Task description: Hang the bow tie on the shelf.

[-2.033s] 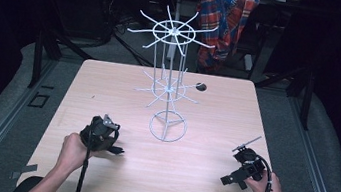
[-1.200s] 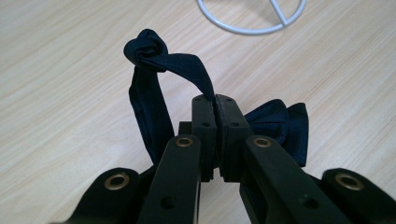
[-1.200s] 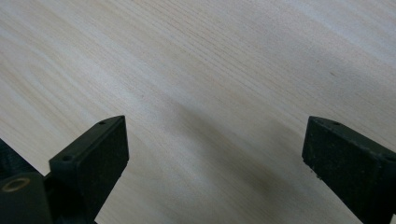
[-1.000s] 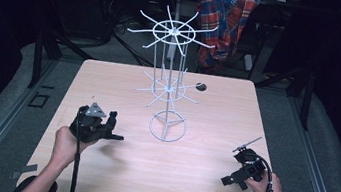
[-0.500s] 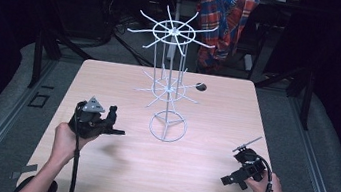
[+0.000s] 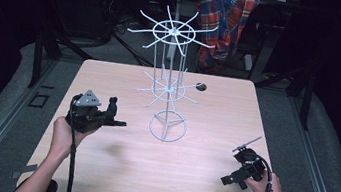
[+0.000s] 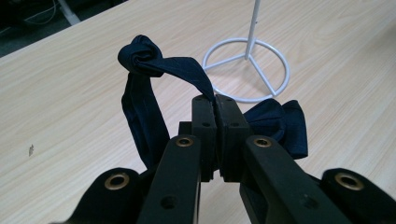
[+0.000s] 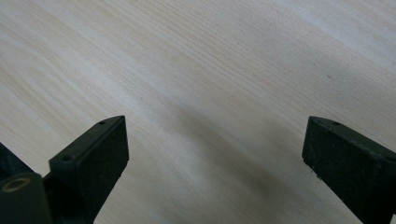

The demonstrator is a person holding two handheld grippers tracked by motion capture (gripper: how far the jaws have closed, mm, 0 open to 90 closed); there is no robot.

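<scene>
Two tools are at the worktop (image 6: 96, 176), one in each of the person's hands. The left tool (image 7: 215, 116) is clenched on a dark navy fabric strip (image 7: 140, 98); its jaws stand closed together with the cloth pinched between them. The strip rises from the jaws in a loop to a knot (image 7: 140, 52) at its top, and a broader fold of the same fabric bunches to the right of the jaws. In the high view the left tool (image 6: 112, 115) is held above the left half of the worktop, just beside the ring base of the white wire rack (image 6: 168, 126). The fabric appears light, soft and limp; expect it to sag and swing when carried, with no risk of breakage. The knot is judged the firmest place to take hold, and the loop below it would likely hook over one of the rack's wire arms. The right tool (image 6: 241, 169) is released, jaws wide apart over bare wood near the right front corner. The worktop is pale wood-grain laminate, smooth and flat. The surrounding room is dark, with grey floor matting, cables and a plaid garment (image 6: 225, 13) hanging behind the rack.
</scene>
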